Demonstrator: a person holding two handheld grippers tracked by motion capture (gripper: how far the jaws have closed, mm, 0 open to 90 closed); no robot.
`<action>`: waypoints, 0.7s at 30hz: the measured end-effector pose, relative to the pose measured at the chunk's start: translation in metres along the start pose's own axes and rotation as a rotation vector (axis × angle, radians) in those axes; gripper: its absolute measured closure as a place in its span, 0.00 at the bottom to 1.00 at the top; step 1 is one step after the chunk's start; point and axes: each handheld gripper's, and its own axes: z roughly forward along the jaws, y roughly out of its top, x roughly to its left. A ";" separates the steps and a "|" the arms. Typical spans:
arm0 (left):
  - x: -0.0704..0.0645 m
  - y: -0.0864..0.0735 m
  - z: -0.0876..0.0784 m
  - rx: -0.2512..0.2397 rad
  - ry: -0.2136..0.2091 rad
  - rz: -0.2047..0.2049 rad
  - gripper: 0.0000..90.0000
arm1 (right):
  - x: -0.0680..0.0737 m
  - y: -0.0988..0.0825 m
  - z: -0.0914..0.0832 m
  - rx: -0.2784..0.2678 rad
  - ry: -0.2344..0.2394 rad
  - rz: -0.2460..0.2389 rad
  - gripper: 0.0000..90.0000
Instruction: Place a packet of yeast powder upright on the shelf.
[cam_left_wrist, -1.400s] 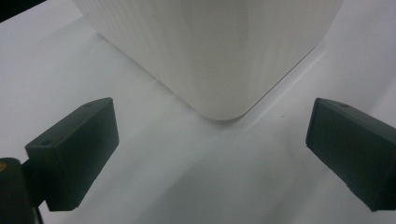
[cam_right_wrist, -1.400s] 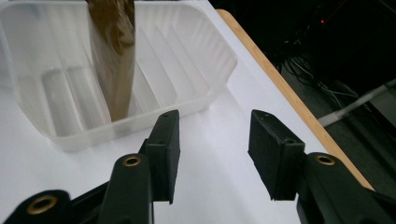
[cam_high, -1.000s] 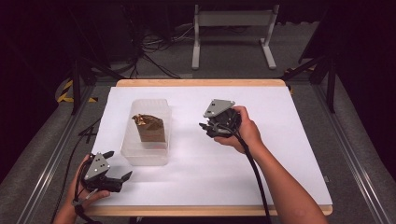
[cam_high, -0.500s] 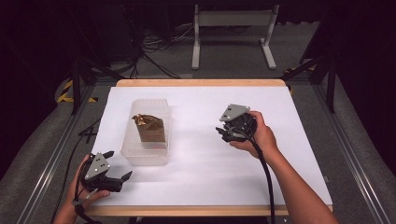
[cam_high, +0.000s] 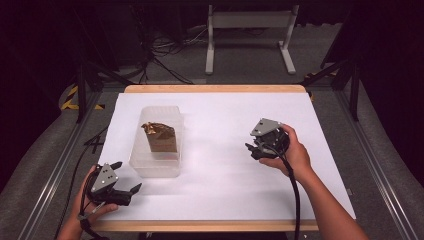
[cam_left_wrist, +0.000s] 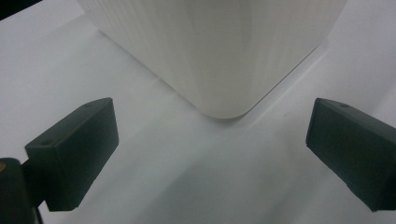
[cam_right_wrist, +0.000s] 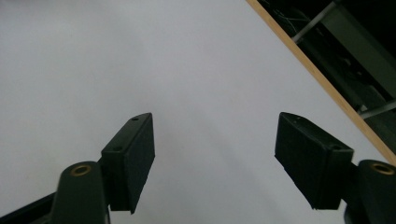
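A clear plastic container (cam_high: 156, 165) stands left of centre on the white table, with a brown crumpled paper bag (cam_high: 160, 137) upright inside it. My left gripper (cam_high: 126, 177) rests open at the table's front left corner, just short of the container's near corner (cam_left_wrist: 224, 100); nothing lies between its jaws. My right gripper (cam_high: 252, 149) is held in a hand right of centre, low over bare white tabletop (cam_right_wrist: 140, 60). Its jaws stand wide apart and empty.
The table's wooden edge (cam_right_wrist: 322, 84) runs along the right of the right gripper view, with dark floor and a metal frame beyond. A white stand (cam_high: 247, 30) and cables lie on the floor behind the table. Metal rails flank both sides.
My right gripper has moved away from the container, to the right and toward the table's near side. The left gripper has stayed in place.
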 end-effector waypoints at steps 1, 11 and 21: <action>0.000 0.000 0.000 0.001 0.001 0.000 0.04 | -0.001 -0.003 -0.001 0.001 -0.008 0.004 0.31; -0.001 0.000 0.001 0.004 0.002 0.002 0.04 | -0.005 -0.038 -0.008 0.021 -0.055 0.045 0.28; -0.001 0.000 0.001 0.010 0.003 0.001 0.04 | -0.004 -0.071 -0.019 0.020 -0.086 0.083 0.25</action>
